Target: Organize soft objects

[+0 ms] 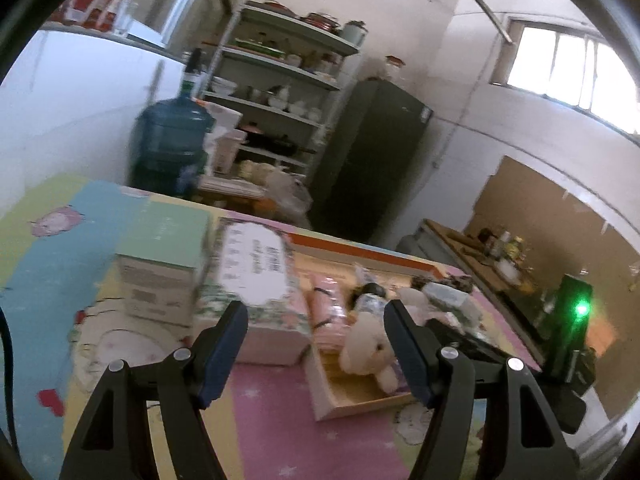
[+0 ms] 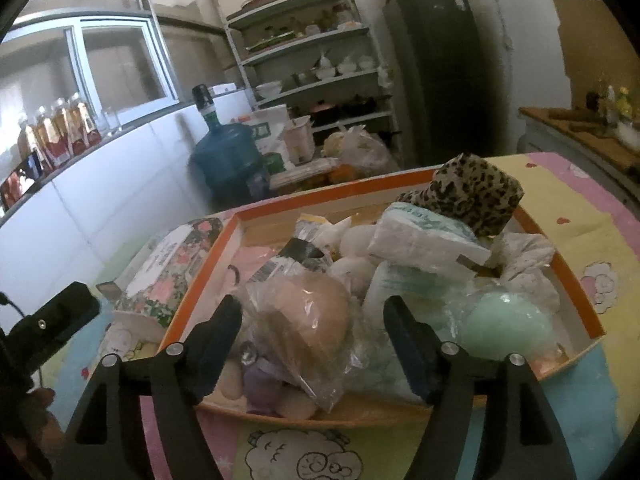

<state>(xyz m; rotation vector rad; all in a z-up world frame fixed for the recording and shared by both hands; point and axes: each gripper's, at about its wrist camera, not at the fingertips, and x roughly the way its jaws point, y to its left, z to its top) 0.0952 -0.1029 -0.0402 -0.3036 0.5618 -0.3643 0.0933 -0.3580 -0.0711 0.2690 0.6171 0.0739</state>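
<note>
1. Left wrist view: the left tool (image 1: 316, 320) hovers above the desk (image 1: 272, 420), which is covered by a pastel cartoon mat; its jaws stand apart with nothing between the pads.
2. Ahead of this tool, a floral tissue box (image 1: 256, 280) lies on the desk, with a pale green carton (image 1: 160, 276) just to its left.
3. To the right, a cream teddy bear (image 1: 370, 350) lies in the orange-rimmed tray (image 1: 360, 404), beside a pink wrapped pack (image 1: 326, 312).
4. Right wrist view: the right tool (image 2: 312, 320) is released, its jaws spread wide on either side of a beige soft item in clear plastic (image 2: 312, 308); the pads do not press on it.
5. The same tray (image 2: 584, 300) appears here piled with soft objects: a pale green ball (image 2: 508, 324) at right, a white tissue pack (image 2: 424, 240) near the middle, and a leopard-print cloth (image 2: 476, 192) on top at the far side.
6. The floral tissue box stands outside the tray, touching or nearly touching its left wall.
7. Background: a blue water jug (image 2: 228, 156), a shelf rack (image 2: 316, 60) and a dark refrigerator (image 2: 440, 72).
</note>
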